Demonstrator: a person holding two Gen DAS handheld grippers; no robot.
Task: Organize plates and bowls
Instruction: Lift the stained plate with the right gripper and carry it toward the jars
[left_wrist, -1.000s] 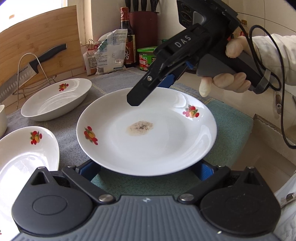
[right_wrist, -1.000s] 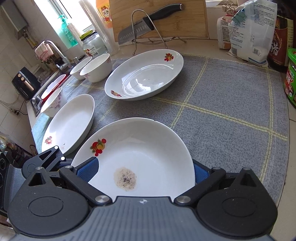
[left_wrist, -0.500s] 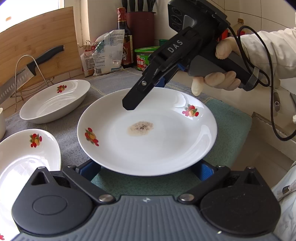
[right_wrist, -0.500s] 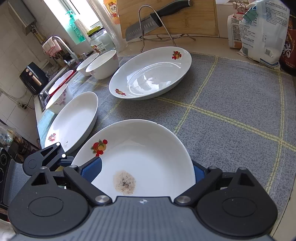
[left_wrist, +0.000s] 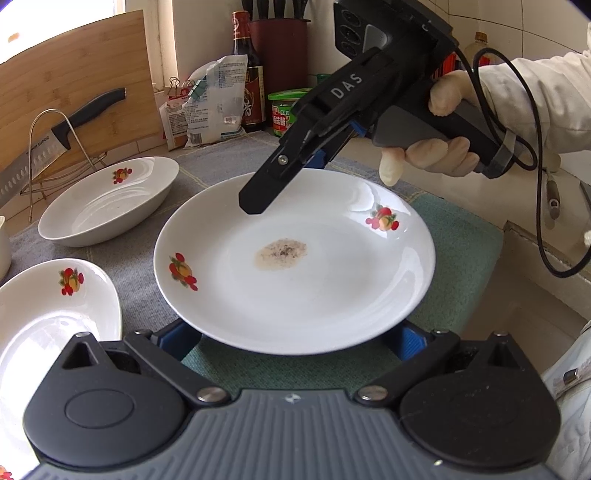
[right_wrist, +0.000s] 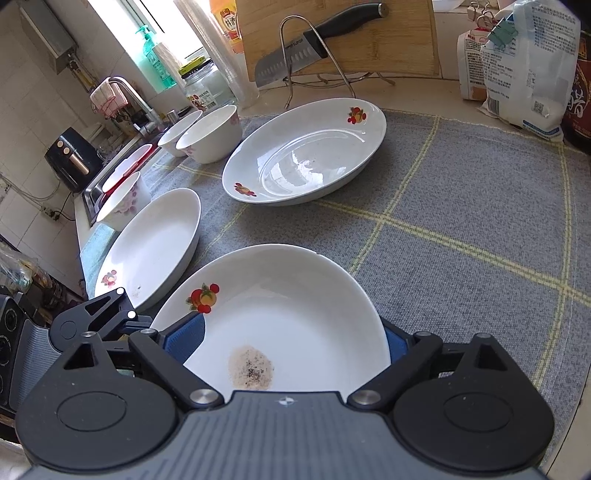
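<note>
A white plate (left_wrist: 332, 280) with fruit motifs and a brown stain in its middle hangs level over the green cloth (left_wrist: 461, 258). My left gripper (left_wrist: 293, 332) is shut on its near edge, the blue pads (left_wrist: 177, 339) half hidden under the rim. My right gripper (left_wrist: 284, 184) reaches in from the upper right, one finger over the far rim and the other below it. In the right wrist view the plate (right_wrist: 295, 302) lies tilted between the right gripper's (right_wrist: 290, 332) closing jaws; I see no firm press. The left gripper (right_wrist: 122, 317) shows at the plate's left rim.
On the grey mat (right_wrist: 461, 206) lie a deep oval dish (right_wrist: 306, 151), an oval plate (right_wrist: 147, 243) and bowls (right_wrist: 210, 133). A knife (right_wrist: 288, 62) on a wire stand, a cutting board (left_wrist: 74, 92), food bags (left_wrist: 210, 103) and bottles line the back. A sink (right_wrist: 110, 177) is far left.
The right gripper's jaws have narrowed around the plate, its left pad now over the rim. The plate has stayed still in the left gripper.
</note>
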